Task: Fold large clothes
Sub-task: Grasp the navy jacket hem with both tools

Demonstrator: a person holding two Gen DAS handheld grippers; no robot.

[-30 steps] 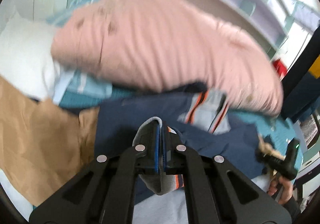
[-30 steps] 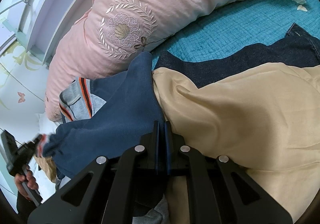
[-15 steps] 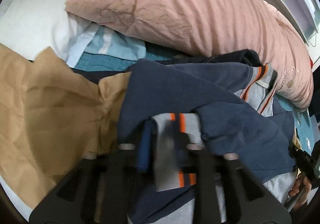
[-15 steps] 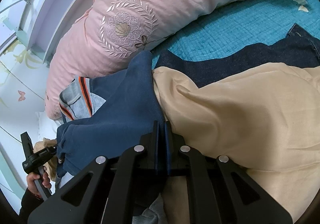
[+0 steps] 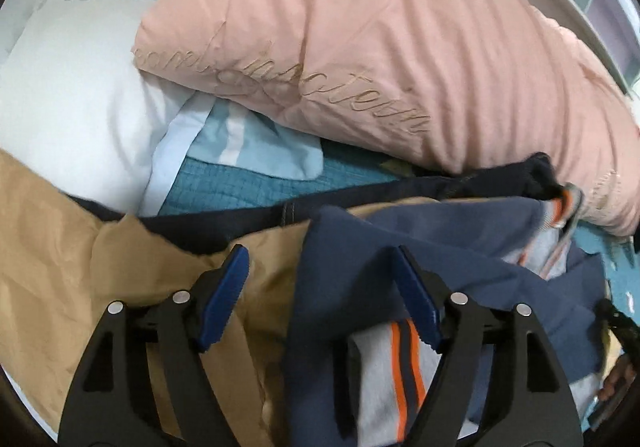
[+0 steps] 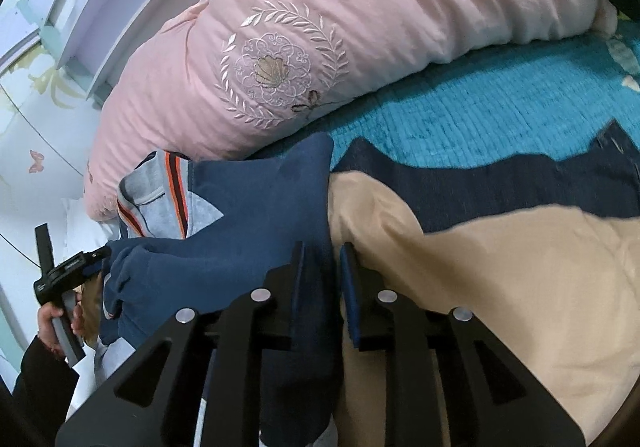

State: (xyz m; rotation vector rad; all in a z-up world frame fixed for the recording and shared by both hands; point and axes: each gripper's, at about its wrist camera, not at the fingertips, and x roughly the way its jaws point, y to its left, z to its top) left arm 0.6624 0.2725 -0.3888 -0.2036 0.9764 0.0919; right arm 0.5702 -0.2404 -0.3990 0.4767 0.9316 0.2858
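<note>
Navy sweatshirt (image 6: 256, 215) half under gripper bodies

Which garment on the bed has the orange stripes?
The navy blue sweatshirt, the only one with grey, orange-striped trim. The tan garment beside it and the dark denim piece under both are plain.

Pink pillow (image 6: 320, 47) behind; teal bedspread (image 6: 480, 115) bare

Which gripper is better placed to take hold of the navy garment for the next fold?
Right, probably. The right gripper has jaws only narrowly apart, just opening, with the navy garment between them. The left gripper is opening wide above the cloth, its pads clear of it.
</note>
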